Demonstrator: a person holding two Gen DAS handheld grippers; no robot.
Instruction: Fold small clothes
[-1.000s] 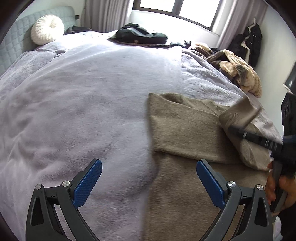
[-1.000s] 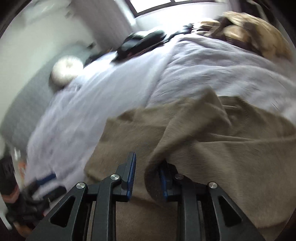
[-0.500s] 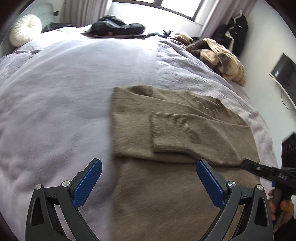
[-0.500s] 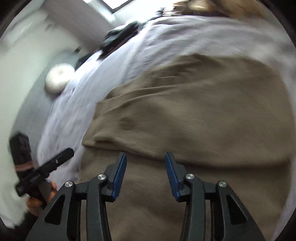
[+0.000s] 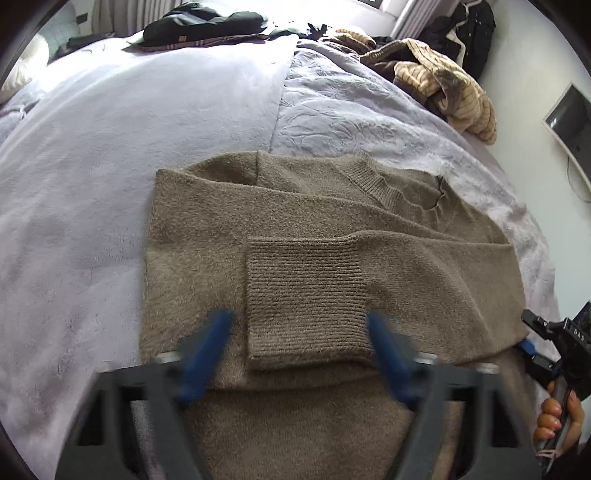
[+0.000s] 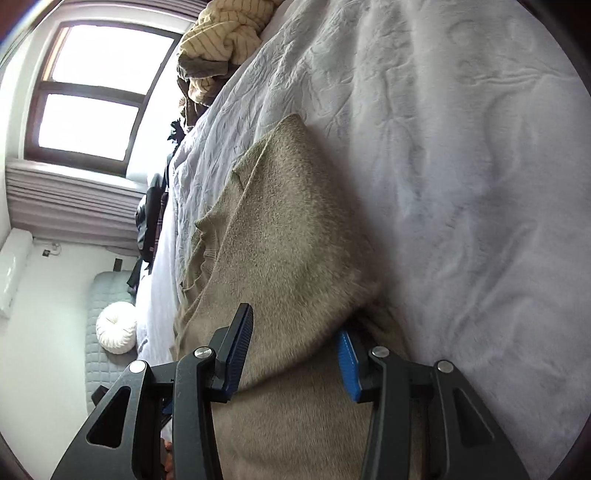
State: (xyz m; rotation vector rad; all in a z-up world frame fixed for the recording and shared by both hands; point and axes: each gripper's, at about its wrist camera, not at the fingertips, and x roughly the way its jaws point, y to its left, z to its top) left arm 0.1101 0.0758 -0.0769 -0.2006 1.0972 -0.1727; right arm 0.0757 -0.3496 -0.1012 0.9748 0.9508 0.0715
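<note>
Left wrist view: the left gripper (image 5: 297, 354) is being held low over the brown fuzzy knit sweater (image 5: 207, 236), its blue-padded fingers (image 5: 205, 350) being smeared by motion blur and spread wide apart, one on each side of the ribbed cuff (image 5: 306, 302) of a sleeve that is being shown folded across the chest. Nothing is being gripped between them. The sweater is being displayed lying flat on the pale lavender plush blanket (image 5: 110, 147) of the bed, its ribbed neckline (image 5: 376, 182) pointing toward the far side. At the right edge, the right gripper (image 5: 532, 339) is being held by a hand (image 5: 557, 417) against the sweater's side edge.

From the right wrist view, which is being shown rolled sideways, the right gripper (image 6: 295, 350) is being pushed into the sweater (image 6: 291, 240), its jaws parted, with a raised fold of the soft, napped knit being straddled between the blue pads (image 6: 240, 350); whether the fabric is being pinched cannot be told. An embossed lavender quilt (image 6: 461, 166) is being seen beside the garment, and a heap of cream striped clothing (image 6: 221, 33) beyond it.
</note>
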